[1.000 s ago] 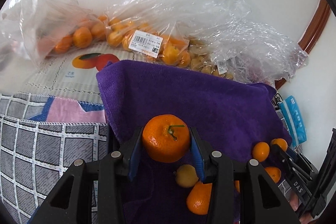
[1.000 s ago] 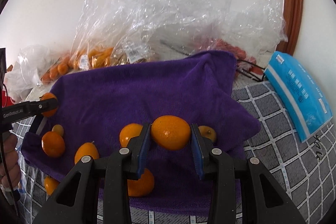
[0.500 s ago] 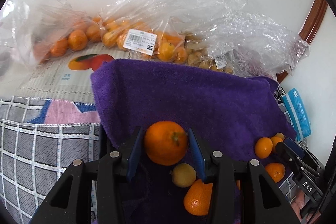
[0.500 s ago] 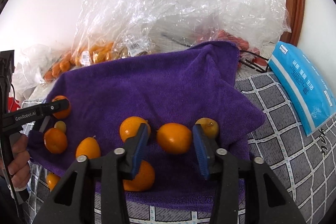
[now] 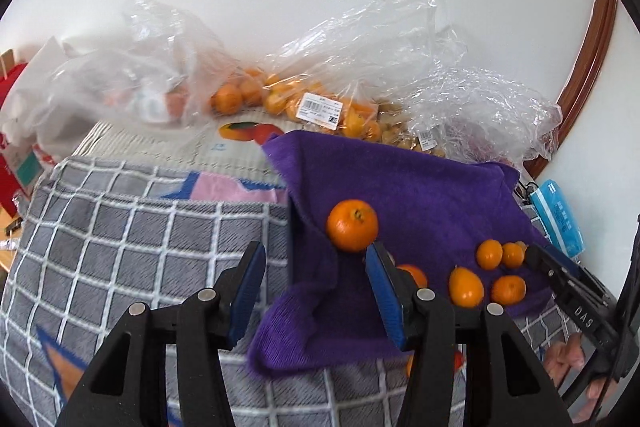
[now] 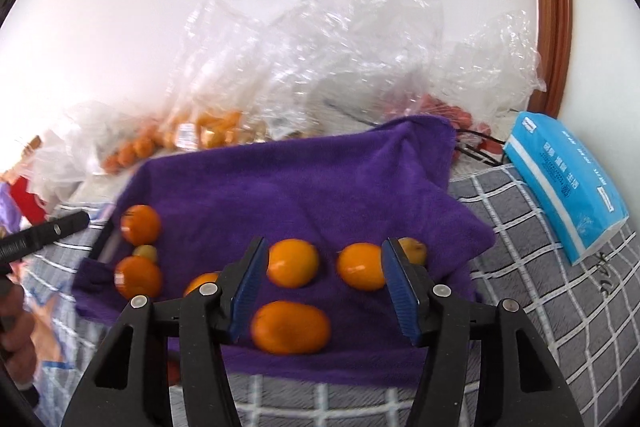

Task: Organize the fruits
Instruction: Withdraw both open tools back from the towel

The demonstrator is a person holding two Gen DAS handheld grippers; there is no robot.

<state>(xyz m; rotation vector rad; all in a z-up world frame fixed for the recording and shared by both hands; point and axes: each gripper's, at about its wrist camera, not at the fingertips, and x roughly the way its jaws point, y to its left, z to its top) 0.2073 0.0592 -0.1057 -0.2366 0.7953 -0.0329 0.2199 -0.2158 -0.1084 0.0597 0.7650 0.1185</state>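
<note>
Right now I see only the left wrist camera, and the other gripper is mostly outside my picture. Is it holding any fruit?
Observer: No. The right gripper is open, and no fruit is clamped between its blue pads. Oranges lie loose on the purple towel beneath it.
Operator: My left gripper is open too. Is there any fruit that my view misses?
Observer: Yes. A small yellow-green fruit lies just above a round orange at the towel's left edge.
</note>
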